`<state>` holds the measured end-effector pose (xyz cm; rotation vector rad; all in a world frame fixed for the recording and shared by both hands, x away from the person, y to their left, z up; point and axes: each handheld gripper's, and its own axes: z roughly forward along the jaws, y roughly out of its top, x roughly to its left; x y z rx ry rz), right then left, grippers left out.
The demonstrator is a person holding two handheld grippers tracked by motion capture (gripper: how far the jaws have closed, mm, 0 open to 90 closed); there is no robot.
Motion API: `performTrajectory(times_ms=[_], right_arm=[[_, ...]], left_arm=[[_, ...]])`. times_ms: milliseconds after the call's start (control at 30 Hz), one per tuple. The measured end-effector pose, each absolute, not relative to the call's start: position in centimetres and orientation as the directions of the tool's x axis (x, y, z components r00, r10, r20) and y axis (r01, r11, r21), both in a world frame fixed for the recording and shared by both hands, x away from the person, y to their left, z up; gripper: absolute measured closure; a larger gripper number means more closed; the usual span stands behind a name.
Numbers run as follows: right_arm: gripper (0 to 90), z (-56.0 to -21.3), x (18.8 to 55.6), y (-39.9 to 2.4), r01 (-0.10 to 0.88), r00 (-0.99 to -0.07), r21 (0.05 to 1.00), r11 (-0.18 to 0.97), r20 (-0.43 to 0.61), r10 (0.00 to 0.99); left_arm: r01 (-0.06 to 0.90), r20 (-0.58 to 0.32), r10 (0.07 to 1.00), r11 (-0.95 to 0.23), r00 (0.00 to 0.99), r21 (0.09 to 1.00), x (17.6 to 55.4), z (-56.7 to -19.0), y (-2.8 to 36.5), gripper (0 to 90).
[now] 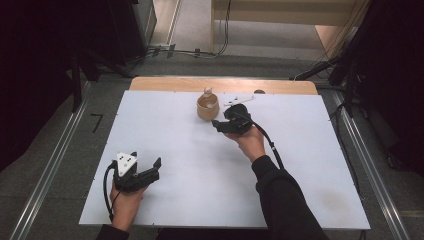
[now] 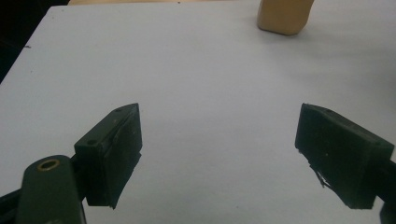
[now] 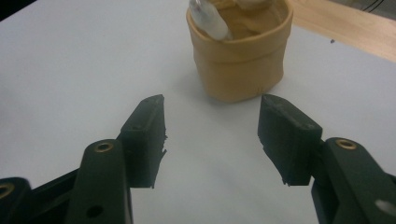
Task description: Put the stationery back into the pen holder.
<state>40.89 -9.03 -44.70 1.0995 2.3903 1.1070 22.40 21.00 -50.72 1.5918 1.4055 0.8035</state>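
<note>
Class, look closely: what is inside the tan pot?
Inside the tan pot, a pale rounded object leans against the rim. Its lower part and the pot's bottom are hidden by the wall.

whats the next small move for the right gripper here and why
Probably ease the right gripper forward toward the tan pouch. Its jaws are open and empty, aimed at the pouch but short of it, with bare table between. The left gripper sits far back, also open.
</note>
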Motion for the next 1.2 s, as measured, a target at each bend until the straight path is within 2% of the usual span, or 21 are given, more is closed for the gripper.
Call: performTrajectory(times_ms=[700,1200], right_arm=[[23.0,-46.7,38.8,-13.6,0.565,-0.653,0.728,0.388,0.107,0.750],[20.3,-47.5,36.2,-17.5,0.575,-0.639,0.734,0.360,0.128,0.759]], left_arm=[[0.444,-0.060,0.986,-0.016,0.158,0.896,22.4,-50.8,20.9,15.7],[0.447,-0.058,0.986,-0.018,0.157,0.894,22.5,-50.8,20.9,15.7]])
